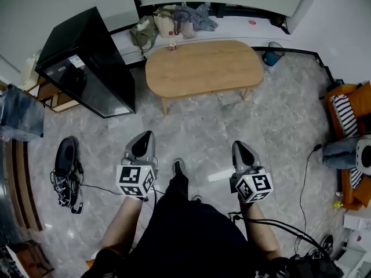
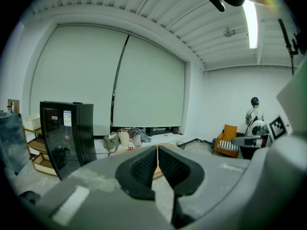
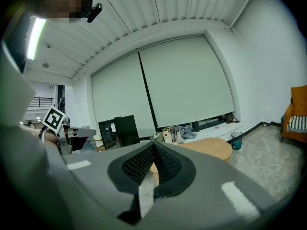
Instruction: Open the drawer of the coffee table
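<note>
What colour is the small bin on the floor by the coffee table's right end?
The bin is teal blue; it shows best in the head view.

Head view looks steeply down over left gripper (image 1: 145, 136) and right gripper (image 1: 239, 146); both gripper views face the coffee table (image 1: 203, 68) well ahead, shared by all.

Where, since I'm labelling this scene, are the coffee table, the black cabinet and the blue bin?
coffee table (image 1: 203, 68), head view, middle of its wooden top.
black cabinet (image 1: 87, 62), head view, middle of its black body.
blue bin (image 1: 271, 57), head view, its outer wall.
</note>
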Demonstrator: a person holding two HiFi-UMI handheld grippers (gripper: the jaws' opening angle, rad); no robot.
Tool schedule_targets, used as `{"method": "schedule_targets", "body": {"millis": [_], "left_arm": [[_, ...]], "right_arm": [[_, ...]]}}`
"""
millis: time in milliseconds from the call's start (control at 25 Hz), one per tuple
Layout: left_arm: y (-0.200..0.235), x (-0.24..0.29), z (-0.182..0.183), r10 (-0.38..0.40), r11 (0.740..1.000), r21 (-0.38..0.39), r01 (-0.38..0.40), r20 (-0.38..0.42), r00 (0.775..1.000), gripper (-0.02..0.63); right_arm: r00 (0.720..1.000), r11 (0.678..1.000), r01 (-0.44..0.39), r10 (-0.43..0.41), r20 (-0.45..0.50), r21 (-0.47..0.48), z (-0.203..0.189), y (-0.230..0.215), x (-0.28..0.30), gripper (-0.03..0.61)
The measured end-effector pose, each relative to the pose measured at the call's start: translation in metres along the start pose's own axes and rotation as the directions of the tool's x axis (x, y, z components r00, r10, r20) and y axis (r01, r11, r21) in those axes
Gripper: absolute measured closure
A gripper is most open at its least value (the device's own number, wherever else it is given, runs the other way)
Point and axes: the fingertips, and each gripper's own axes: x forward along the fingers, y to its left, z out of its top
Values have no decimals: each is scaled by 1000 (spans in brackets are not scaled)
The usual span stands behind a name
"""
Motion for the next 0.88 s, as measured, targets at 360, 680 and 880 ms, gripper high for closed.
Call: {"method": "schedule_targets", "body": {"millis": [360,680,880], "left_arm": [[41,93,19,-75,997,7,75,-34,997,604],[64,139,-1,-95,995,-11,95,-113,989,604],[65,176,-17,-53,998,3,55,-164,985,604]], "right_arm": [[998,997,55,-55,5,45,29,-23,90,575],[998,997,61,-59,-30,49,28,-36,135,575],[994,997,52,-46,-97,56,12,-75,159,575]]}}
